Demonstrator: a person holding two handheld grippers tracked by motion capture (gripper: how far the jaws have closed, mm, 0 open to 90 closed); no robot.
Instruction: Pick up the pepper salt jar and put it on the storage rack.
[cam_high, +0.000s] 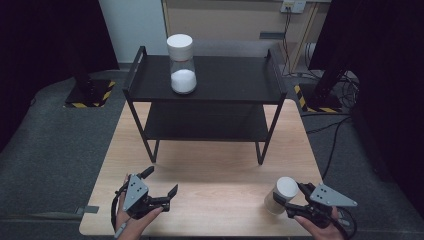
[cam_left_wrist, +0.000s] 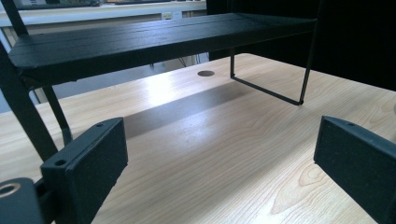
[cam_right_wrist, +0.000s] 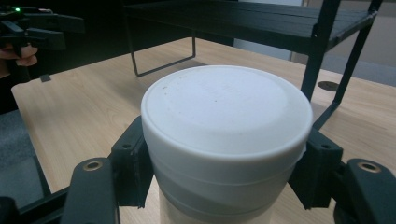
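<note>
White-lidded jar (cam_right_wrist: 226, 140), near right on the table (cam_high: 220, 175), pinched under its lid by the right gripper (cam_high: 295, 197), likely for shelving on the rack (cam_high: 205, 80); left gripper (cam_high: 161, 186) spread, idle.

You are working in a lab recording bay.
Black curtains (cam_high: 45, 35), hazard-taped stand bases (cam_high: 90, 94), and loose cables (cam_high: 332, 127) ring your table (cam_high: 215, 175).
</note>
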